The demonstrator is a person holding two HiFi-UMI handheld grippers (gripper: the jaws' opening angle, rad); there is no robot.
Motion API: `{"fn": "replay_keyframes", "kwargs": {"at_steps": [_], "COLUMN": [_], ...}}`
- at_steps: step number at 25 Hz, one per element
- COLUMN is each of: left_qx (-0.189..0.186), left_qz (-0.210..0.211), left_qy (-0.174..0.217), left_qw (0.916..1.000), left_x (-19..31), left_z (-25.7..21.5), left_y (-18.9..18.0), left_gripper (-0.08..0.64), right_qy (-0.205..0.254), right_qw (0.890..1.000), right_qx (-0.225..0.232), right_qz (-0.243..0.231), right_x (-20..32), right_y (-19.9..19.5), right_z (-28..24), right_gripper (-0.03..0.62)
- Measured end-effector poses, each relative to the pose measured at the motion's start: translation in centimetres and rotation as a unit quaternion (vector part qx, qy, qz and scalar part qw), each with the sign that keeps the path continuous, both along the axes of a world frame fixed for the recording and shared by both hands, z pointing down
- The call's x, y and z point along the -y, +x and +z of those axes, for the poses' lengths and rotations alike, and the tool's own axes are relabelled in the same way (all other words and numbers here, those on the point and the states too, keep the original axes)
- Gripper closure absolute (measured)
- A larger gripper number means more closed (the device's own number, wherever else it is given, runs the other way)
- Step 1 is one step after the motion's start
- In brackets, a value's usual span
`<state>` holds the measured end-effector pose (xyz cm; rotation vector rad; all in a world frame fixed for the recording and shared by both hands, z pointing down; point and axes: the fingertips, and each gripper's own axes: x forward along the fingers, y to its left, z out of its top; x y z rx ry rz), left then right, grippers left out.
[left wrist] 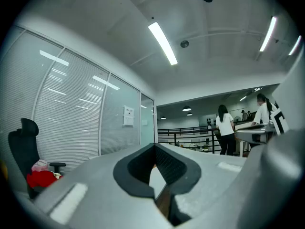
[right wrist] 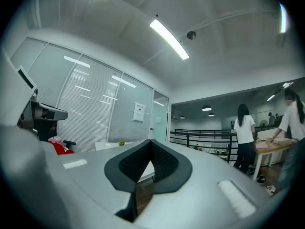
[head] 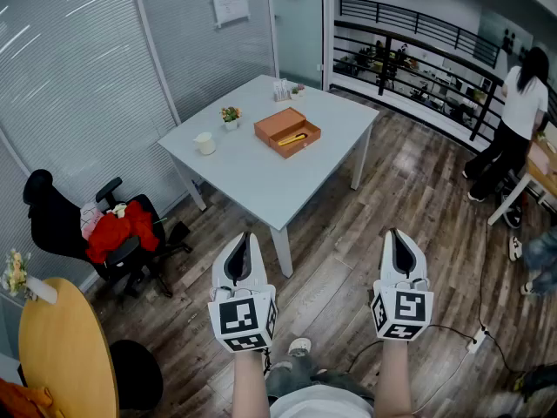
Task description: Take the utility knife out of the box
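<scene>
Utility knife (head: 293,138), a slim yellow object, lies inside the box (head: 275,122), a shallow, rectangular, orange-brown container that stands open on the far half of the surface (head: 261,181). The surface is a square, smooth, pale grey-white table on straight legs. Left gripper (head: 246,234) and right gripper (head: 393,231) are held low over the wood-plank floor (head: 335,259), well apart from the surface and from the box. Left gripper (left wrist: 155,145): the two jaws meet at their tips, with nothing between them. Right gripper (right wrist: 150,140): same condition, jaws together at the tips and empty. Neither gripper touches any object. Each gripper has a matte white, rounded shell, black jaw pads with a fine ribbed texture, and a cube with black-and-white square markers (head: 244,318) at its rear. A white cup (head: 204,144) and a small potted plant (head: 230,115) stand on the surface to the left of the box, apart from it. A black office chair (head: 65,220) carrying a red garment (head: 117,232) stands to the left of the surface. A round wooden tabletop (head: 65,347) fills the lower left corner. A person (head: 515,124) in a white top stands at the far right.
</scene>
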<state>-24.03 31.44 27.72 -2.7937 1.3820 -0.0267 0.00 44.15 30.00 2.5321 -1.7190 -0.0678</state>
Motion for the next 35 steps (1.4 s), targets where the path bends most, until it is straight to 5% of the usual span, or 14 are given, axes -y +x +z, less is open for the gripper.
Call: {"fn": "replay_keyframes", "kwargs": {"at_steps": [20, 26, 35], "left_qx": [0.004, 0.002, 0.006], "left_qz": [0.005, 0.009, 0.019], "left_qy": [-0.013, -0.01, -0.017], "left_qw": [0.9999, 0.9999, 0.9997], "left_x": [4.9, 8.3, 12.8], "left_z": [0.9, 0.9, 1.8], "left_y": [1.7, 2.3, 2.5], "left_gripper": [0.56, 0.56, 0.56], "right_qy": [-0.015, -0.035, -0.032], "right_qw": [1.0, 0.999, 0.999], "right_qx": [0.001, -0.016, -0.007], "right_qz": [-0.01, -0.032, -0.037], "right_x": [4.7, 8.4, 12.5], "right_y": [1.4, 0.8, 0.3], "right_z": [0.8, 1.5, 2.0], "right_gripper": [0.568, 0.398, 0.316]}}
